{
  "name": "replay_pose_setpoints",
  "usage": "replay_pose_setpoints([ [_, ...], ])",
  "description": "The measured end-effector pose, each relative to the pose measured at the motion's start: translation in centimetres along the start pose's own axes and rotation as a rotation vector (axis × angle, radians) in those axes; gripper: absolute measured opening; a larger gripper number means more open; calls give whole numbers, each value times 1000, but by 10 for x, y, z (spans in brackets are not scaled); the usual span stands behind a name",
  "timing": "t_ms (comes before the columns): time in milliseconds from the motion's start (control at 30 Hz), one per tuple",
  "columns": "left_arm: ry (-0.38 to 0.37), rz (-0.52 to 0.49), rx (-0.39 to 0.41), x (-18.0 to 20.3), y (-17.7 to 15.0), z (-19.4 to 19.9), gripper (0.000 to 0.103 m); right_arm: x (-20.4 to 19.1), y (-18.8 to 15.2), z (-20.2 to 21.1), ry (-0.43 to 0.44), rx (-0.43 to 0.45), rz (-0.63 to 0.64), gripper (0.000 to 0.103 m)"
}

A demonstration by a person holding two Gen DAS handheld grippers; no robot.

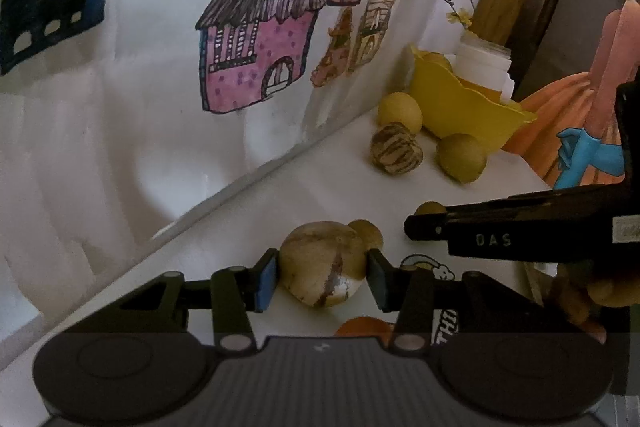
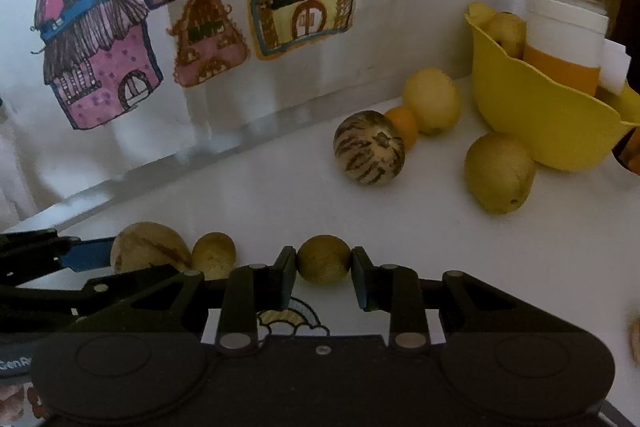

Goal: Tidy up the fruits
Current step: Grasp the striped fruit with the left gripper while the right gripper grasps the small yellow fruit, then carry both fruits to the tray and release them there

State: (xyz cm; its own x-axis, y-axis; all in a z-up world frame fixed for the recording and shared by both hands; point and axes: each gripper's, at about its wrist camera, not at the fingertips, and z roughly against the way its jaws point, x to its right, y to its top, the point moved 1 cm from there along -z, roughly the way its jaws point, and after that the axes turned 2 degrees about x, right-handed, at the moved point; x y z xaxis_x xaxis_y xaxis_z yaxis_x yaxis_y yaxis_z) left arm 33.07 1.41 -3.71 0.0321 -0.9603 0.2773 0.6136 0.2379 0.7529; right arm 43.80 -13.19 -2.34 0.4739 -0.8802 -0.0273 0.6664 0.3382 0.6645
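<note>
**Both grippers closed on fruit at near edge of white table**

Left gripper (image 1: pixel 322 273): blue-padded fingers (image 1: pixel 266 281) press both sides of a large tan round fruit with a brown streak (image 1: pixel 320 263); the fruit sits on the white tabletop (image 1: pixel 280 195). A smaller tan-yellow round fruit (image 1: pixel 366 233) lies just behind it, touching or nearly so.

Right gripper (image 2: pixel 324 277): black fingers (image 2: pixel 286 277) clamp a small olive-yellow round fruit (image 2: pixel 323 264) at table level. In the right wrist view the left gripper's fruit is just to the left.

Far side of the table: yellow plastic bowl (image 2: pixel 532 115) near the wall, one yellow fruit (image 2: pixel 506 33) inside, a white jar with an orange band (image 2: pixel 564 43) behind it. In front of the bowl: striped brown-and-cream round fruit (image 2: pixel 368 147), small orange fruit (image 2: pixel 404 125) touching it, pale yellow lemon-like fruit (image 2: pixel 432 101) and greenish-yellow round fruit (image 2: pixel 500 173) beside the bowl.

Wall carries coloured house drawings (image 2: pixel 96 47).
</note>
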Motion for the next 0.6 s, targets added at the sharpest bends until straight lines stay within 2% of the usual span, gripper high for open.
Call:
replay_pose_setpoints([
  [267,-27,-4,42,2,1,20,50,0,-7,26,14,30,-35,32],
  [600,-91,-30,76,25,3,57,50,14,-35,114,1,149,-116,32],
])
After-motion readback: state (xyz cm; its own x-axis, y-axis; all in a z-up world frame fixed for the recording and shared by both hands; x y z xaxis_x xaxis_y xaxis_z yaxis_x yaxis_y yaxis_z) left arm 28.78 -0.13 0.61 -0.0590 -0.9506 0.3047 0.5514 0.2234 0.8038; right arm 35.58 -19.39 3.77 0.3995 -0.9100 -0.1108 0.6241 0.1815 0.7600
